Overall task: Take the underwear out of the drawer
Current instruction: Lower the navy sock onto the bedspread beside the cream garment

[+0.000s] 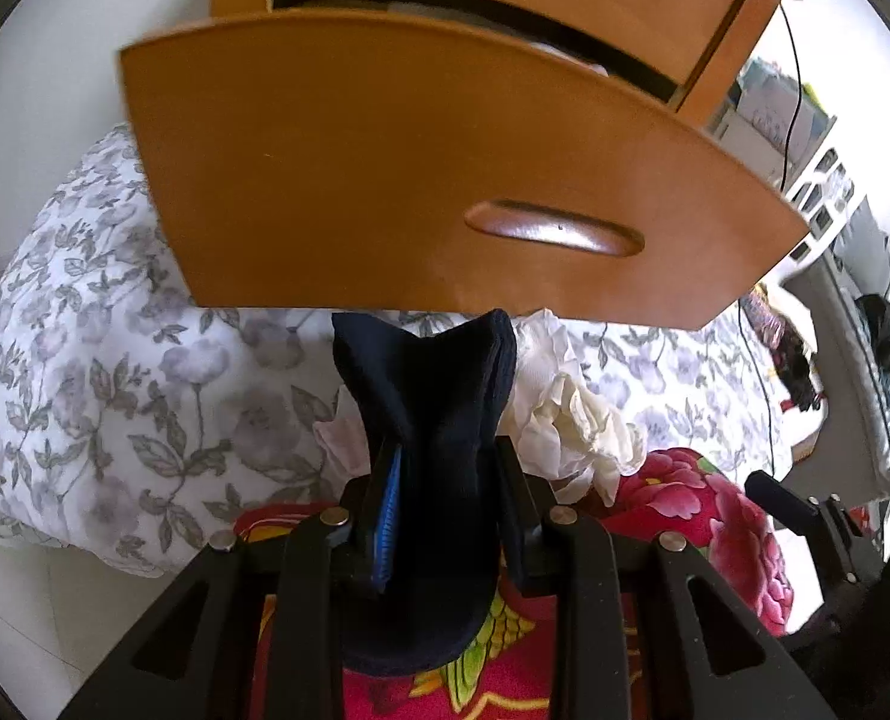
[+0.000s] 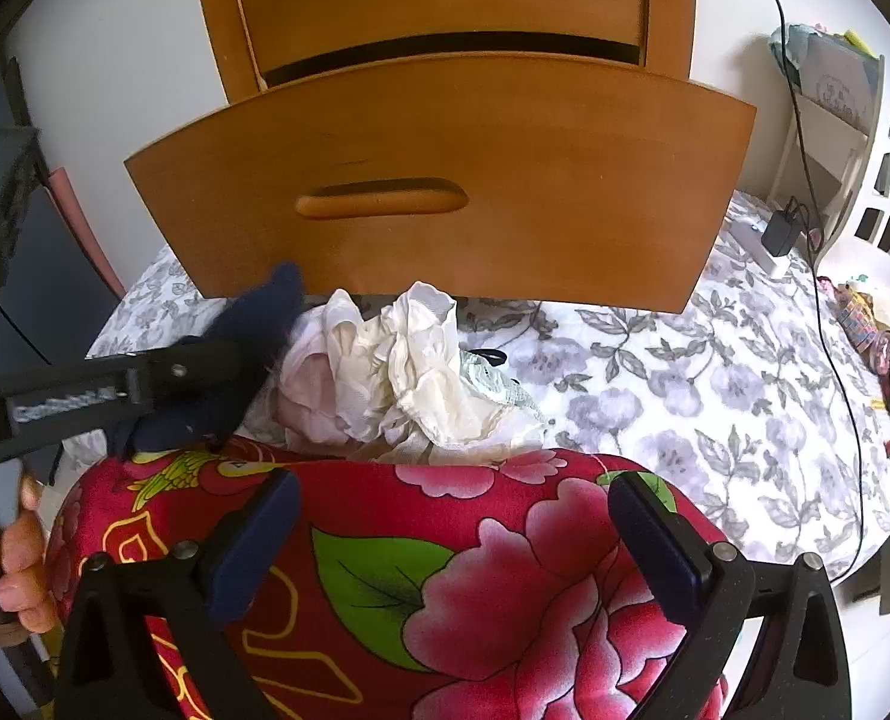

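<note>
**Dark underwear out, but the drop could miss**

The drawer (image 1: 420, 168) hangs open over the bed (image 1: 84, 372). The left gripper (image 1: 438, 516) is clamped on dark underwear (image 1: 438, 396) – released carelessly, it may slide off the red cushion (image 2: 505, 570). The right gripper (image 2: 457, 540) is apart – empty.

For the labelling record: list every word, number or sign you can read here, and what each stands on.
Nothing can be read for certain.
Left claw's arm: a white printed line, too blurred to read.
Boxes on the shelf: faint marks, too small to read.
Wooden drawer front: no writing.
</note>
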Tool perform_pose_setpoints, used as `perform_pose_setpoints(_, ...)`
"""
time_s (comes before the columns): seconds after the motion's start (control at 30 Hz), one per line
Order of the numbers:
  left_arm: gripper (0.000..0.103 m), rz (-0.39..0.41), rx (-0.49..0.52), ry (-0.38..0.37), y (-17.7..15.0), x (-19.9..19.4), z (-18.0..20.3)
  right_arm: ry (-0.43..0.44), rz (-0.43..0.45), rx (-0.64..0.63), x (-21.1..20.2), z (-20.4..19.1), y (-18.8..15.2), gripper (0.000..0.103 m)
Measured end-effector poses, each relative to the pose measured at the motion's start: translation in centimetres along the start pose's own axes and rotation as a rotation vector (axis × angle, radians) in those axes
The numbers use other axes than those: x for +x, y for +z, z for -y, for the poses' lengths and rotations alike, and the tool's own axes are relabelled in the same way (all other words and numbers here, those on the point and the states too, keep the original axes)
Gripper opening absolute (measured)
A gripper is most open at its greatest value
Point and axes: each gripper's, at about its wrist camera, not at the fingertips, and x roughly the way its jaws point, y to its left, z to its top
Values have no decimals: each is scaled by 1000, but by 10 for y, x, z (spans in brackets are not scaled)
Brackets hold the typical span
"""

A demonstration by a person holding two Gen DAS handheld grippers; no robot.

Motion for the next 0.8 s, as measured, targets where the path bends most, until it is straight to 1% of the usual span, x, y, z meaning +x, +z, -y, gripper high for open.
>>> perform_pose_setpoints(0.17, 30, -31, 50, 1, 7, 14, 13, 6, -2, 5, 0, 0, 0, 103)
perform_pose_setpoints(0.3, 30, -48, 67, 3, 14, 24, 19, 11, -5, 8, 0, 0, -1, 103)
perform_pose_setpoints(0.57, 30, -116, 81, 17, 28, 51, 26, 12, -12, 11, 2, -1, -2, 103)
perform_pose_setpoints(0.8, 30, -159, 86, 23, 28, 67, 30, 13, -15, 12, 2, -3, -1, 103)
